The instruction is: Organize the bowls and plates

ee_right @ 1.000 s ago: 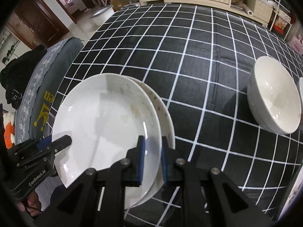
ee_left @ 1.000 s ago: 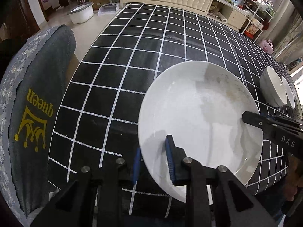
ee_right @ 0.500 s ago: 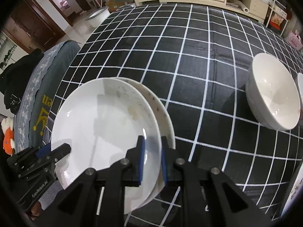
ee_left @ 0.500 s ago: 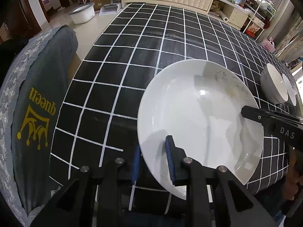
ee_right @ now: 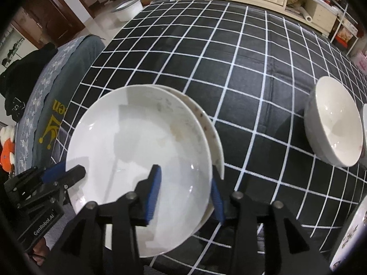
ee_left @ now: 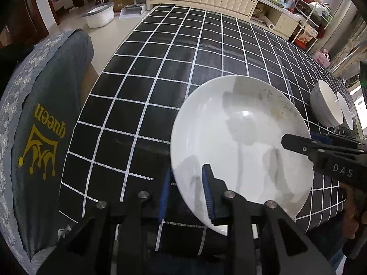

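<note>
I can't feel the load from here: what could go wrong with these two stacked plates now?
1. The top plate sits off-centre on the lower plate. The right gripper has just been opening its jaws, with the rim loose between them. Only the left gripper seems to pinch it, so it could slide or tilt.
2. The stack lies near the tablecloth's near edge; a nudge that way might drop both.
</note>
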